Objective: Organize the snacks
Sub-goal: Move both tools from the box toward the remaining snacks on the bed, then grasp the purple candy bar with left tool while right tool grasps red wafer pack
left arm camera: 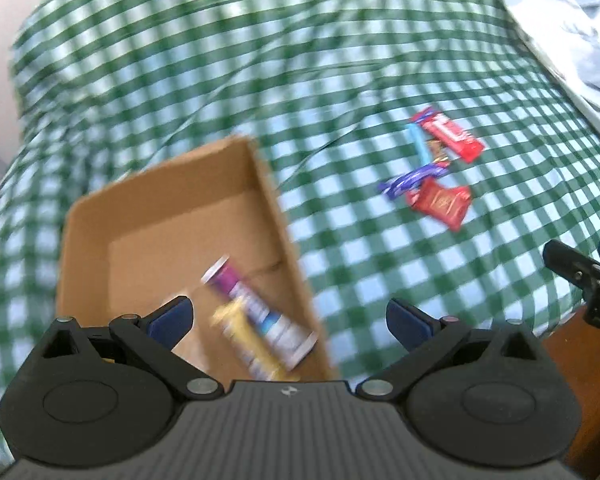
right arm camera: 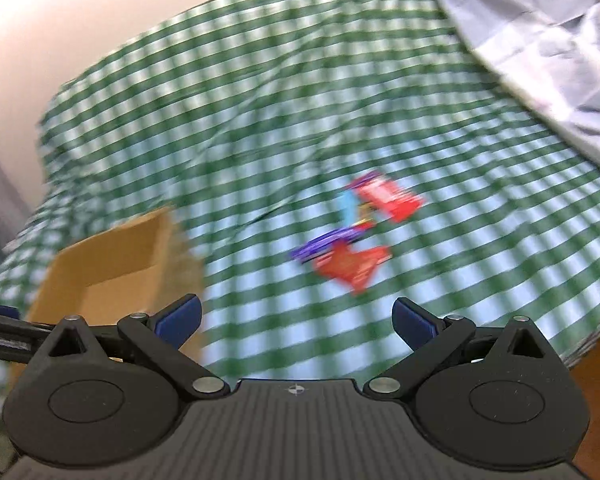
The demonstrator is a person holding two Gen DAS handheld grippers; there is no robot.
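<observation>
An open cardboard box lies on a green checked cloth. Inside it are a purple-and-white snack tube and a yellow packet. My left gripper is open and empty above the box's near right corner. To the right lies a small pile of snacks: a red bar, a light blue stick, a purple wrapper and a red packet. My right gripper is open and empty, short of the pile. The box is at its left.
A crumpled grey sheet covers the far right. A brown wooden edge shows at the near right. The right gripper's fingers show at the left wrist view's right edge. A pale wall stands behind.
</observation>
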